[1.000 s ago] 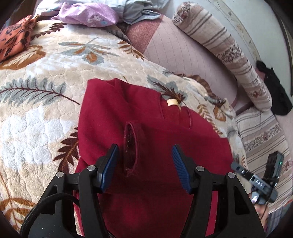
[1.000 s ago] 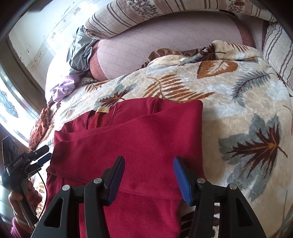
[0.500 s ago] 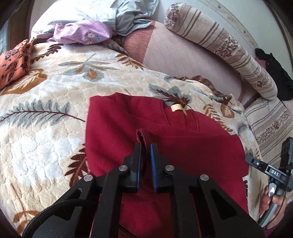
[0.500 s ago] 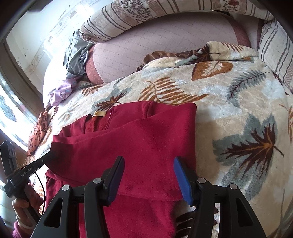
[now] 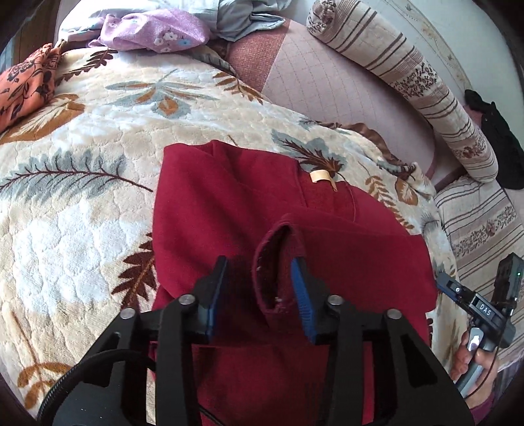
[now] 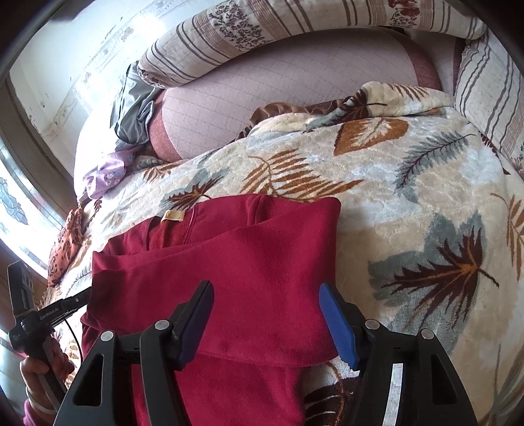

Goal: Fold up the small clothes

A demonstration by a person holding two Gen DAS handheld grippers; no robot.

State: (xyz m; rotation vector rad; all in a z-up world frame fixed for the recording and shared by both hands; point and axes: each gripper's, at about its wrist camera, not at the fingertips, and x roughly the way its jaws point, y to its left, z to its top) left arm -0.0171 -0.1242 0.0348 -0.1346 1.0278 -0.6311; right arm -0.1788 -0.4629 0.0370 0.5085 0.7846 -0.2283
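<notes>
An orange flowered cloth [image 5: 24, 87] and a purple one [image 5: 154, 29] lie at the far left of the bed's leaf-patterned blanket [image 5: 65, 170]. The red top [image 5: 229, 196] is spread in the middle of the blanket, its sleeves folded across the body. The left tool [image 5: 258, 295] has just been opening; the sleeve cuff [image 5: 278, 262] stands loose between its parted jaws. The right tool [image 6: 265, 321], also just widening, hovers open over the top's folded right side, gripping nothing. A striped bolster [image 5: 425, 91] lies at the right.

daylight, bright | window glare left, right-wrist view | fisheye-warped, dark corners
</notes>
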